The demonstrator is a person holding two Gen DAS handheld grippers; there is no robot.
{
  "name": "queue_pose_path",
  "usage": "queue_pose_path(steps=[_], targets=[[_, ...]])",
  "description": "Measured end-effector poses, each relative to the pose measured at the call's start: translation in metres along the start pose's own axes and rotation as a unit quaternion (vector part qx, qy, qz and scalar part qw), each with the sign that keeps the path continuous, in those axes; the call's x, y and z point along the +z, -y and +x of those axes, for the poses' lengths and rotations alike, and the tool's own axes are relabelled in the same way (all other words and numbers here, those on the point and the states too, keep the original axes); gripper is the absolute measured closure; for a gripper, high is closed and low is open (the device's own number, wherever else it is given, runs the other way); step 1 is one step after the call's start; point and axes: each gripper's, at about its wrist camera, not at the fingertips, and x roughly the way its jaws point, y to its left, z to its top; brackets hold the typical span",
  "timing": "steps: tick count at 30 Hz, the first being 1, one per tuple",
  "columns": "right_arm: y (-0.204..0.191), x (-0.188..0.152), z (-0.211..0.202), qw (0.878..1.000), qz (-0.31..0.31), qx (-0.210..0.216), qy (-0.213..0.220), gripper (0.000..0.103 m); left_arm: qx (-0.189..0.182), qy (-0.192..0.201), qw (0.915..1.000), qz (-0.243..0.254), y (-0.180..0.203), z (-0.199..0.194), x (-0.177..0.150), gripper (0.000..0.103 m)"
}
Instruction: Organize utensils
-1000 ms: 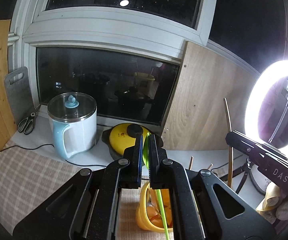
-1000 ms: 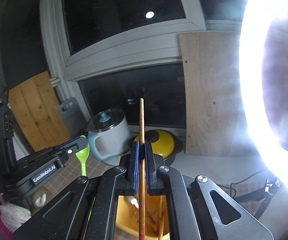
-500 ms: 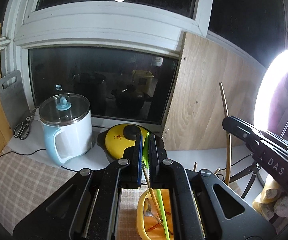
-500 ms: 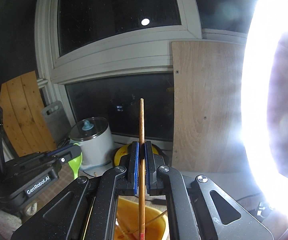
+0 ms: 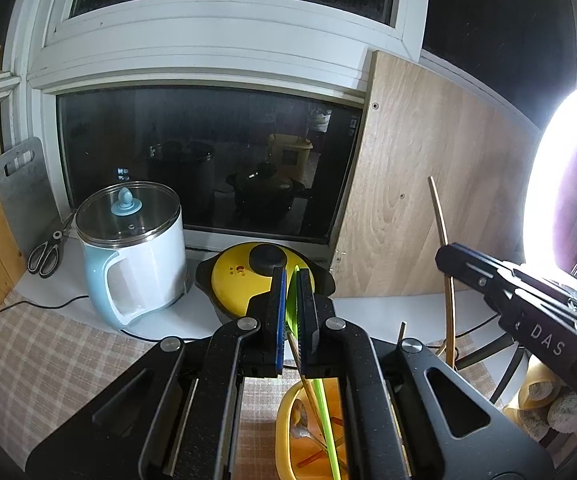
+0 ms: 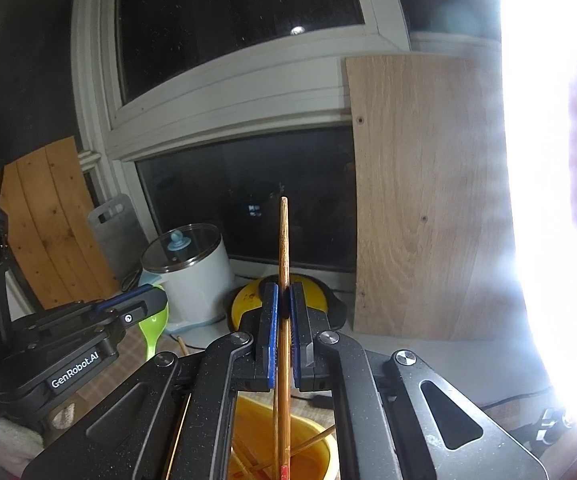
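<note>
The left gripper [image 5: 292, 304] is clamped on a green spoon [image 5: 326, 420], the right gripper [image 6: 283, 312] on a wooden chopstick [image 6: 283, 248]; both utensils reach down into the yellow holder [image 5: 284, 432] below.

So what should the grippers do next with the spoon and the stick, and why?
Probably lower both a bit more, then let go: the left gripper grips the green spoon and the right gripper the chopstick, tips already inside the yellow cup.

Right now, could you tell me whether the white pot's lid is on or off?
On: the glass lid with its blue knob sits flat atop the white pot.
</note>
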Motion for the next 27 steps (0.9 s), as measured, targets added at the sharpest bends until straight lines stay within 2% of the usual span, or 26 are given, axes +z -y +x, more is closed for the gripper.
queue_pose_path(steps=[11, 18, 27], targets=[[0.003, 0.003, -0.006, 1.000, -0.012, 0.006, -0.003, 0.099, 0.007, 0.012, 0.9999, -0.001, 0.002, 0.001, 0.003, 0.101], [0.009, -0.003, 0.006, 1.000, 0.001, 0.019, -0.022, 0.099, 0.032, 0.029, 0.9988, 0.025, 0.009, 0.007, 0.001, 0.101], [0.014, -0.008, -0.002, 0.999, 0.008, 0.027, -0.032, 0.099, 0.026, 0.020, 0.9987, 0.039, 0.011, 0.004, -0.009, 0.101]])
